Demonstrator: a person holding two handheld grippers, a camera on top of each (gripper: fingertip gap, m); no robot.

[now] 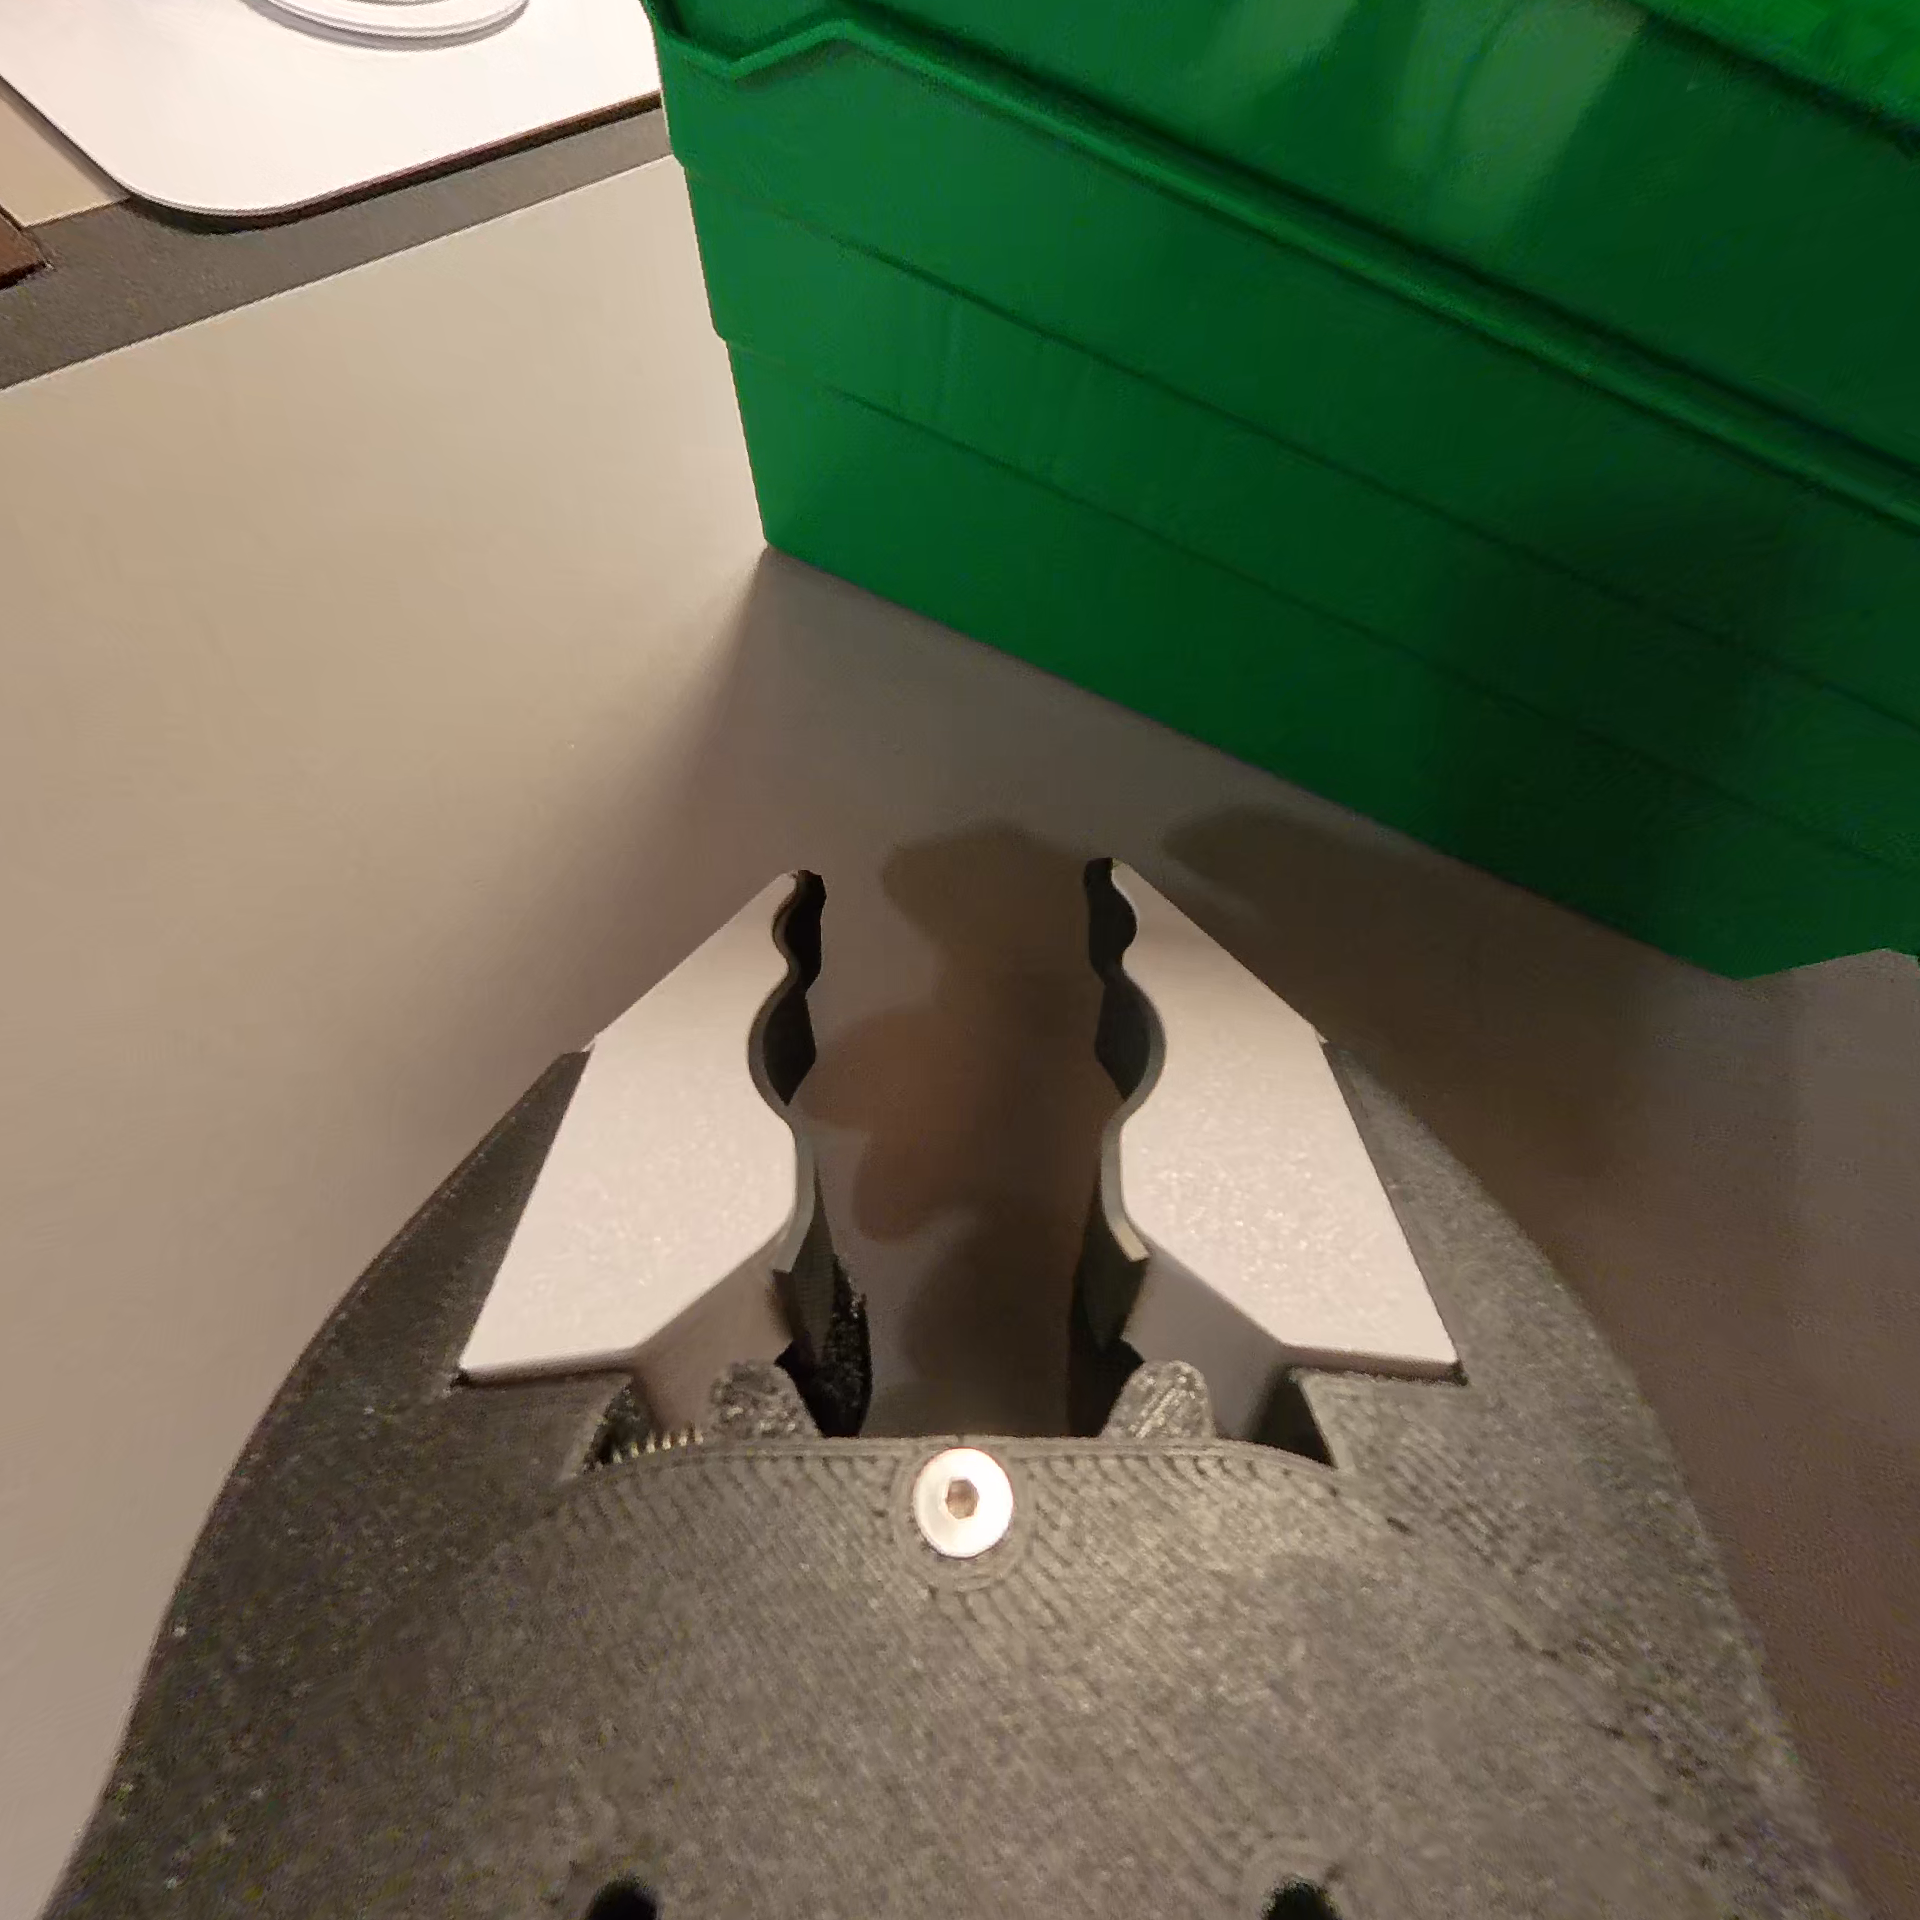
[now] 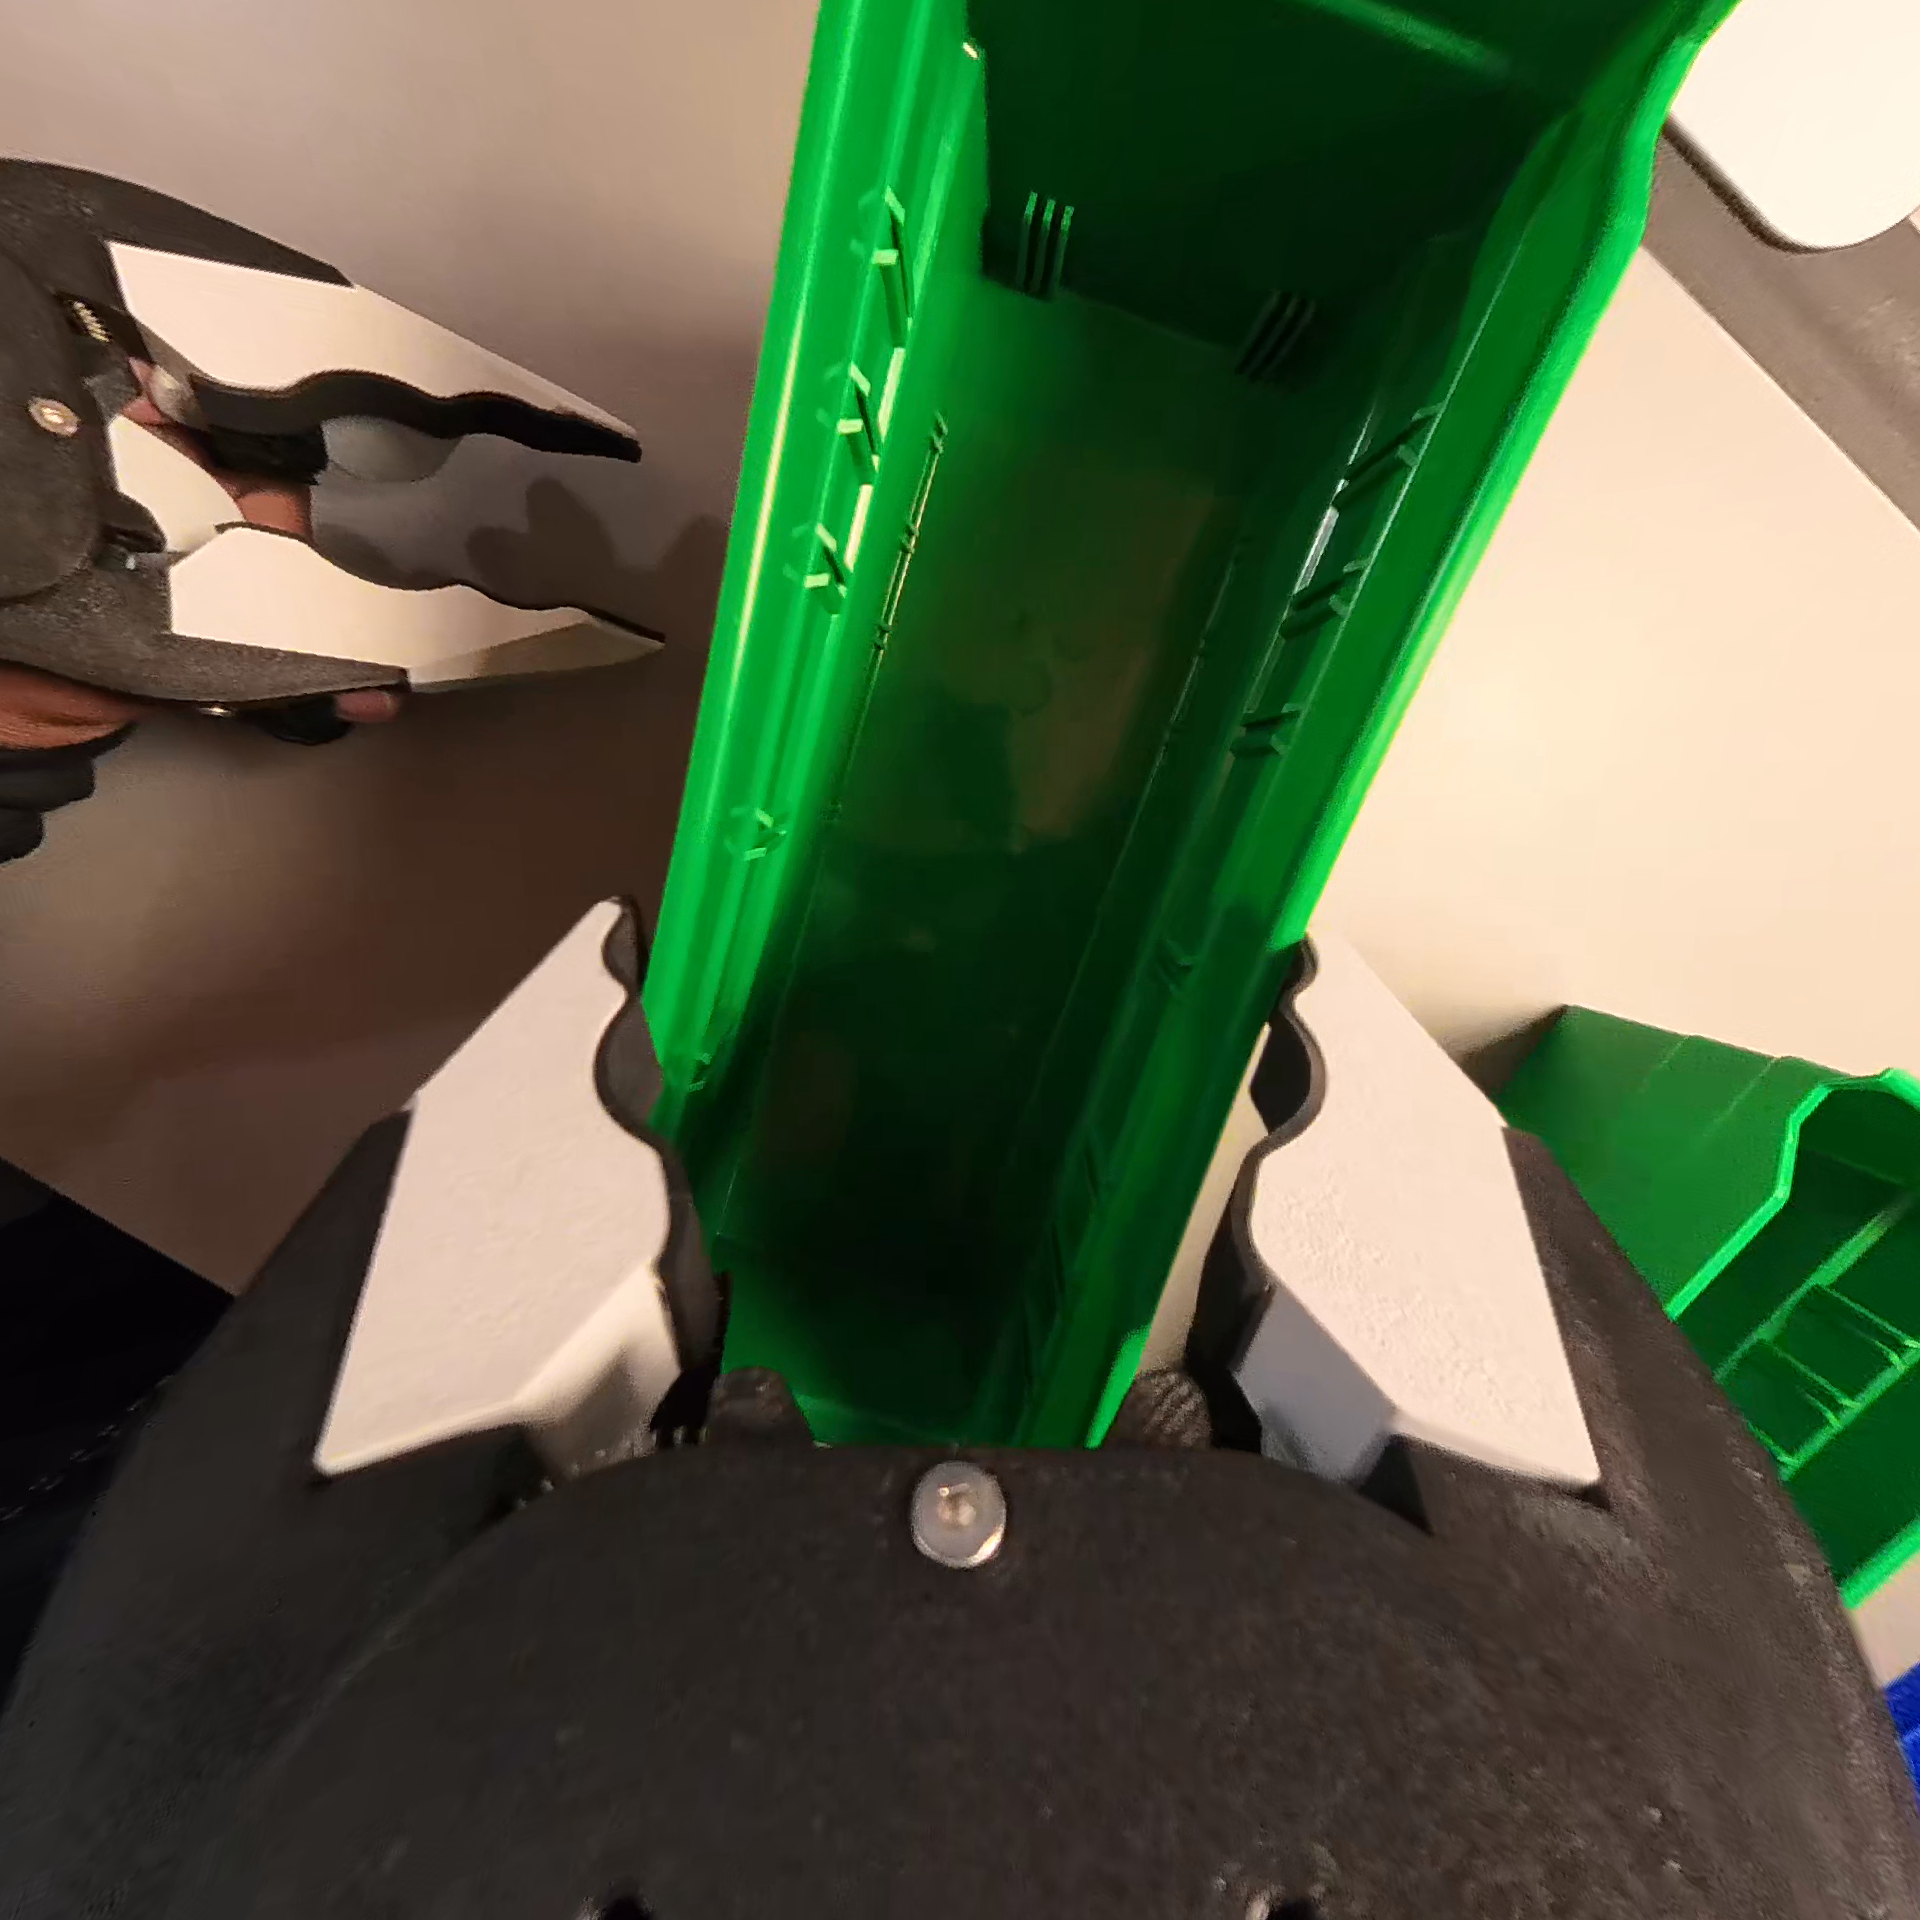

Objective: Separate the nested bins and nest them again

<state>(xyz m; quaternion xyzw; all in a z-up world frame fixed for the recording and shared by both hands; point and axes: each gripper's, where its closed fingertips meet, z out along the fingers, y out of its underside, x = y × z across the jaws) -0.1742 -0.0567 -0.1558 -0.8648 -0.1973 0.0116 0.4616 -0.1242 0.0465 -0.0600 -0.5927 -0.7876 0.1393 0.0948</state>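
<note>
My left wrist camera sits low behind its own tongs (image 1: 954, 883), looking forward and slightly down across the surface (image 1: 312, 675), with the side wall of the stacked green bins (image 1: 1299, 436) close ahead at upper right. My right wrist camera looks steeply down along its own tongs (image 2: 961, 935) into a green bin (image 2: 1039, 727), very near, filling the middle of the view. Both views share the surface and the green bins; the right view also catches the left tongs (image 2: 639, 540) off to its left.

Open, empty left gripper (image 1: 954, 894) over grey table (image 1: 312, 675), near nested green bins (image 1: 1299, 416).
</note>
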